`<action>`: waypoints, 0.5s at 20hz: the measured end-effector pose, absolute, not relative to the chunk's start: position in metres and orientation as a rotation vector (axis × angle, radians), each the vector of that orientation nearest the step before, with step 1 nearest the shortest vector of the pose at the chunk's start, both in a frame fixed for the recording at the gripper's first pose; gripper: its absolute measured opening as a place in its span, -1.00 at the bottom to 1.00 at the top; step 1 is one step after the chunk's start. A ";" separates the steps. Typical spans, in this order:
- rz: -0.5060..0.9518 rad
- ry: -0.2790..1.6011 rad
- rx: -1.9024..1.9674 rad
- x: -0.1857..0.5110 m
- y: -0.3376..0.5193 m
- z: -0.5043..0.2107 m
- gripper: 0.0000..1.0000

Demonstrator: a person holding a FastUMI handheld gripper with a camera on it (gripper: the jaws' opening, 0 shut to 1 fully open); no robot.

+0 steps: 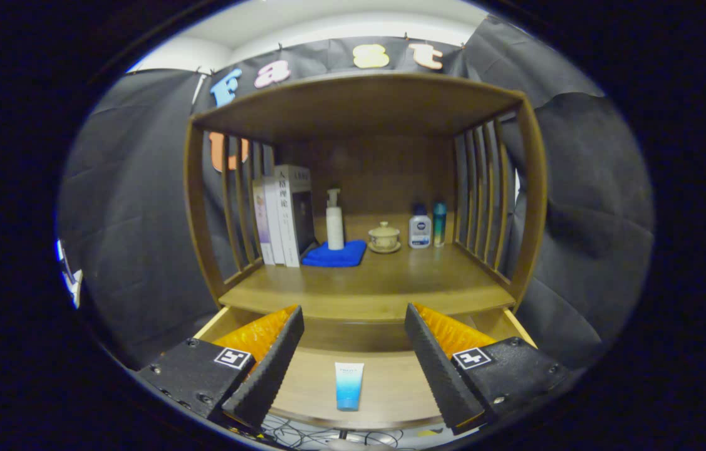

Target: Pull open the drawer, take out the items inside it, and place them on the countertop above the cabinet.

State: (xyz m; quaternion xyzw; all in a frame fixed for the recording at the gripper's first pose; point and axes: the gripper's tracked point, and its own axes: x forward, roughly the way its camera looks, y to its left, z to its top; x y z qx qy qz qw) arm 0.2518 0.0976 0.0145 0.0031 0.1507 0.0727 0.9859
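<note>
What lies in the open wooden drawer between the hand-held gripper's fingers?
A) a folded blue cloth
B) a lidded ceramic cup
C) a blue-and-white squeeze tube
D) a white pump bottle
C: the blue-and-white squeeze tube lies flat on the floor of the open wooden drawer, between the spread fingers of the hand-held gripper, which touch nothing; the other three items stand on the wooden countertop above.

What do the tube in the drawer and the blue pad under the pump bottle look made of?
Tube: likely soft plastic, smooth and slightly glossy, lying flat between the open gripper fingers. Blue pad: looks like folded cloth, matte with soft rounded edges, under the pump bottle.
</note>
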 end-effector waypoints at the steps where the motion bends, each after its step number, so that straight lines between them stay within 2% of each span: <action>1: 0.147 0.343 0.001 0.265 0.103 0.009 1.00; 6: 0.161 0.626 -0.083 0.301 0.127 -0.054 1.00; 10: 0.160 0.830 -0.141 0.304 0.134 -0.108 1.00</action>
